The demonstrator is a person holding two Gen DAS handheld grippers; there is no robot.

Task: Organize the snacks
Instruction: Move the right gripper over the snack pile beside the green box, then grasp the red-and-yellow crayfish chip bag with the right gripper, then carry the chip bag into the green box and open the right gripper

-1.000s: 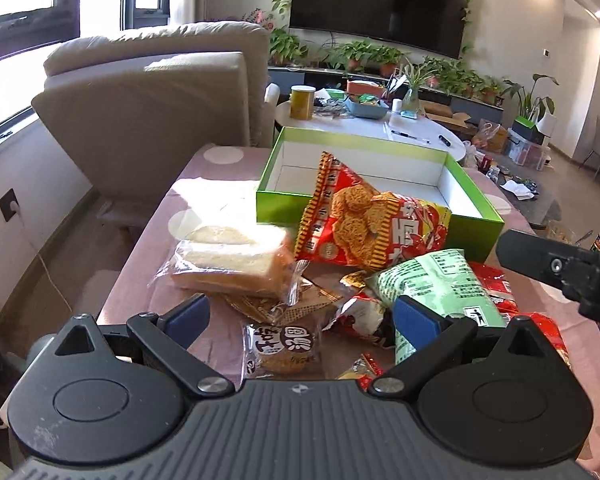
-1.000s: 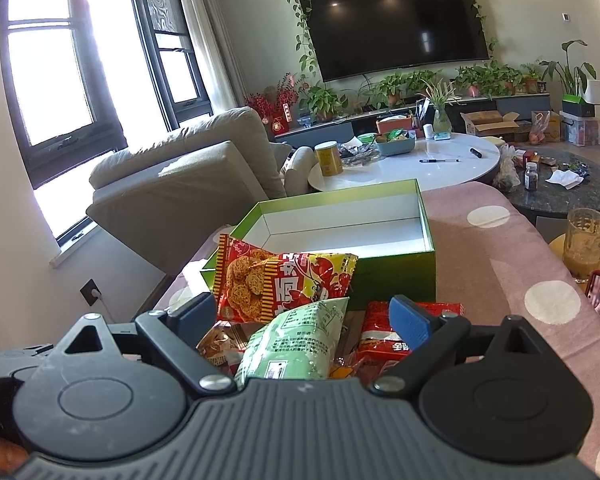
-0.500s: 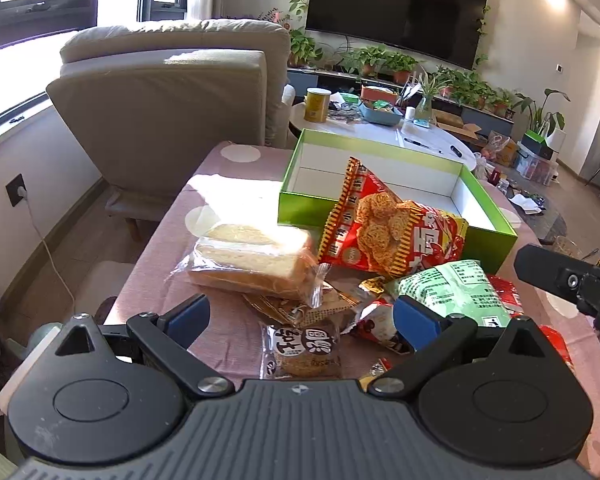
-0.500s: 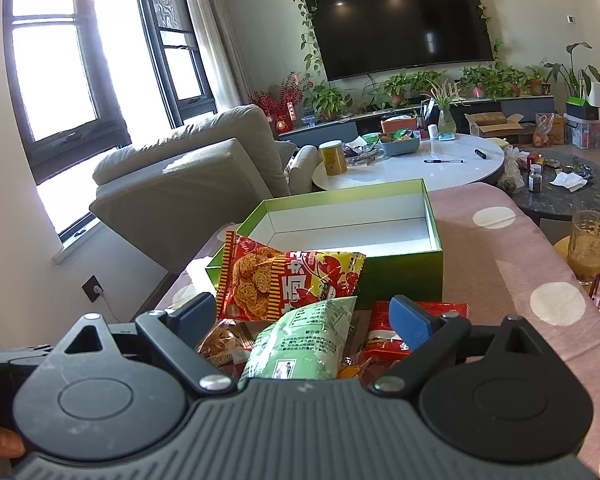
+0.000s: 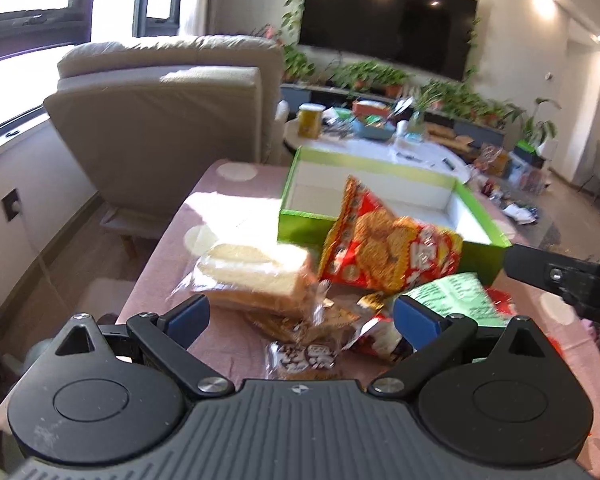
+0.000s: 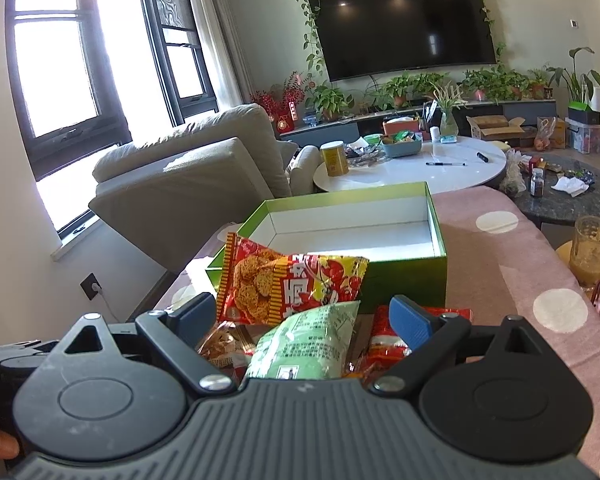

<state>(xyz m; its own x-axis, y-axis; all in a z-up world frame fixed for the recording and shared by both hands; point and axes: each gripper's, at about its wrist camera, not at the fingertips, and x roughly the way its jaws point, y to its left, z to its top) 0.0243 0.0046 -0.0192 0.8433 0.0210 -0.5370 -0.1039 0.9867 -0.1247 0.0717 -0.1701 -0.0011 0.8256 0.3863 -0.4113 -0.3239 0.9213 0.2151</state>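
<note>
Here, both claws are hovering over the near end of the counter (image 6: 512, 248), which is wearing a pink cloth with white dots, and both are standing spread wide with nothing between their blue pads. The left claw (image 5: 300, 318) is hanging above a clear-wrapped sandwich (image 5: 256, 272) and a small brown-and-white snack packet (image 5: 304, 358) that is lying just in front of it. The right claw (image 6: 302, 318) is poised over a pale green packet (image 6: 308, 346), with a red packet (image 6: 388, 342) lying just to the right of that one.

The snacks are sitting in a loose heap, touching and overlapping one another. A red and yellow cracker bag (image 6: 288, 286) is leaning against the near wall of the green box (image 6: 404, 276), which is standing open beyond the heap with its white inside bare. In the left wrist view the picture is blurring, so the smaller wrappers under the sandwich are probably biscuits, though I cannot tell for sure. The right claw's black body (image 5: 568, 284) is reaching into that view from the right edge.
</note>
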